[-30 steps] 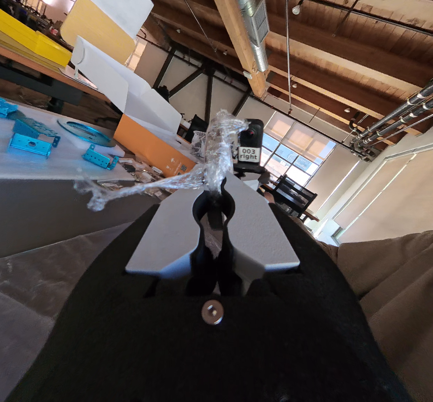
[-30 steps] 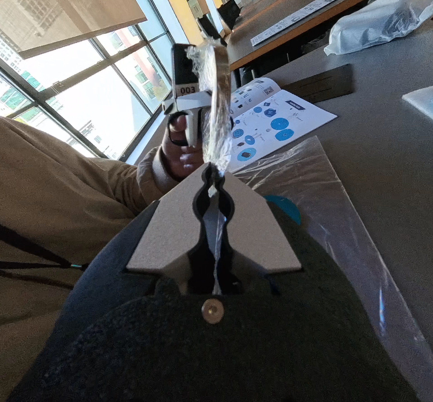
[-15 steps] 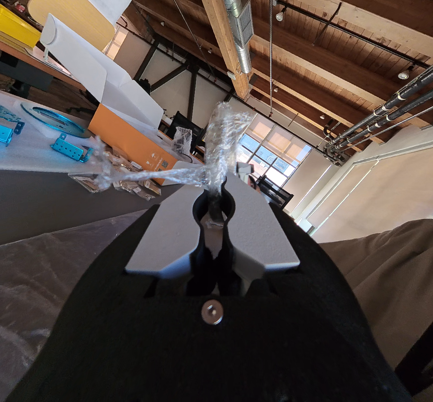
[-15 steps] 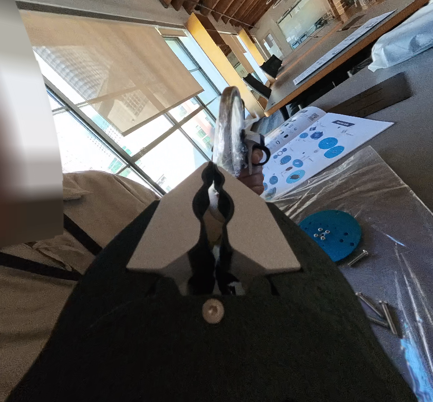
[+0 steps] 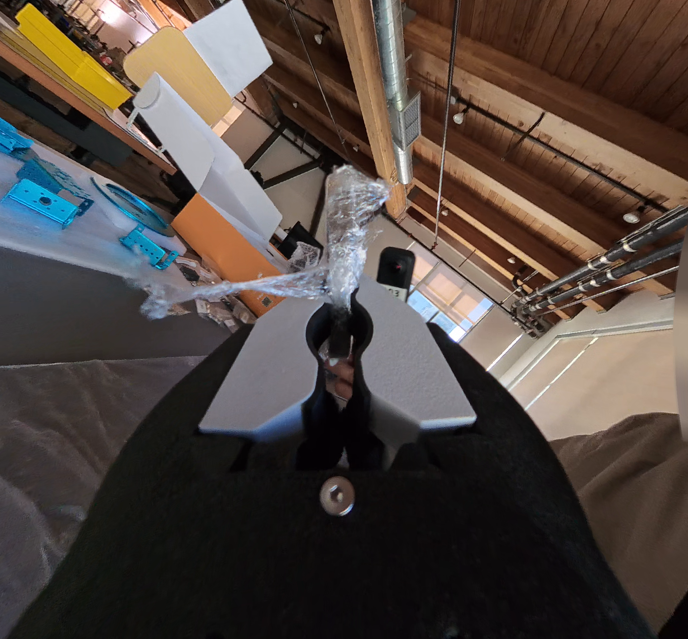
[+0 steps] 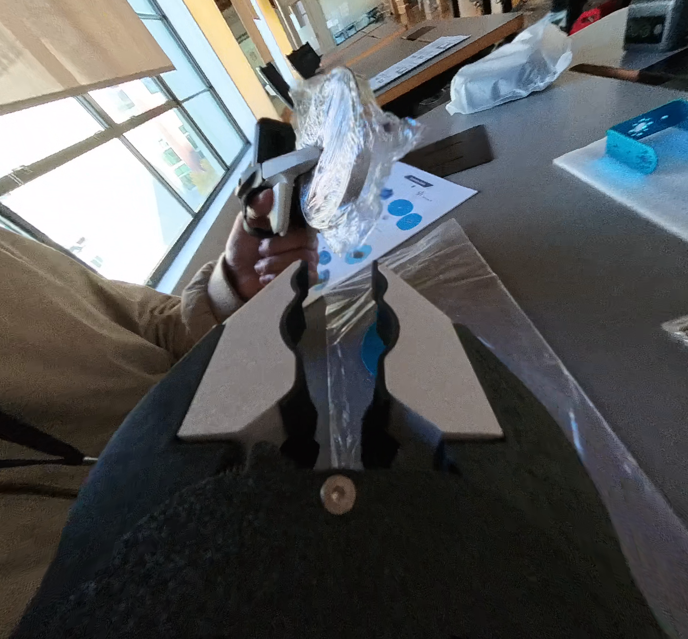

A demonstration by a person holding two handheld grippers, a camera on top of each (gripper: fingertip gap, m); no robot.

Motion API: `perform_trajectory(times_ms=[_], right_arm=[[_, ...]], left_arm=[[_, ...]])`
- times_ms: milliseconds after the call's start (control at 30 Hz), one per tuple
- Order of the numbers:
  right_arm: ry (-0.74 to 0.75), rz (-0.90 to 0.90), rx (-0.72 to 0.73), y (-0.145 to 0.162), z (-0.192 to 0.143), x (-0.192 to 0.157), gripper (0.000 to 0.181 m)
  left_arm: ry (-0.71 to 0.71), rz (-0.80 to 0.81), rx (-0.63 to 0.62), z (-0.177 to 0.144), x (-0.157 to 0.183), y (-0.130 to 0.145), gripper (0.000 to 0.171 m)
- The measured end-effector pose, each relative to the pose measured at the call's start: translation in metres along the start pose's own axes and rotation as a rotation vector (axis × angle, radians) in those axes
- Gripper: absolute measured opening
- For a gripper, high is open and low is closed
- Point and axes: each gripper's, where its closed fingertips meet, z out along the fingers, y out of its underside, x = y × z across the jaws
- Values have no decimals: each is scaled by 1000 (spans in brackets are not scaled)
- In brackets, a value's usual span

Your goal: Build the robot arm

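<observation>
My left gripper (image 5: 345,291) is shut on a round metal disc wrapped in clear film (image 5: 346,219) and holds it up in the air. A twisted strand of film (image 5: 231,288) trails from it to the left. In the right wrist view the same wrapped disc (image 6: 342,159) stands on edge, clamped by a grey finger (image 6: 294,163) of the left gripper, with a hand (image 6: 268,252) on its handle. My right gripper (image 6: 338,271) is open and empty just below the disc, not touching it. The right gripper's camera (image 5: 395,267) shows behind the disc.
A clear plastic sheet (image 6: 465,286) lies on the grey table, with a blue disc (image 6: 372,349) on it. Beyond are a printed sheet (image 6: 417,196), a black bar (image 6: 450,152), a blue bracket (image 6: 633,144) and a white bag (image 6: 510,70). Blue brackets (image 5: 41,204) and an orange box (image 5: 223,234) stand to the left.
My right gripper was shut on the film at the disc; it has let go, opened and drawn back. The left gripper still holds the wrapped disc and has tilted.
</observation>
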Motion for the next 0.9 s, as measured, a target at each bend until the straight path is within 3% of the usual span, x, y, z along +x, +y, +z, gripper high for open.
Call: perform_trajectory(times_ms=[100,200,500,633,667,700,900], right_arm=[[-129,137,70,-3,13,-9,32],[-243,228,136,-9,15,-17,0],[-257,183,86,-6,5,-20,0],[-100,9,32,-2,6,-9,0],[-65,-26,29,-3,6,-7,4],[-30,-44,36,-4,5,-3,20],[-92,59,105,-17,-2,-5,20]], left_arm=[[49,-63,22,-1,3,-1,1],[67,-66,14,1,7,2,1],[39,-102,36,-5,-3,-3,1],[60,-74,24,-2,4,0,1],[62,-64,22,-2,5,0,1],[53,-53,23,-2,5,0,1],[29,-22,8,-1,4,4,1]])
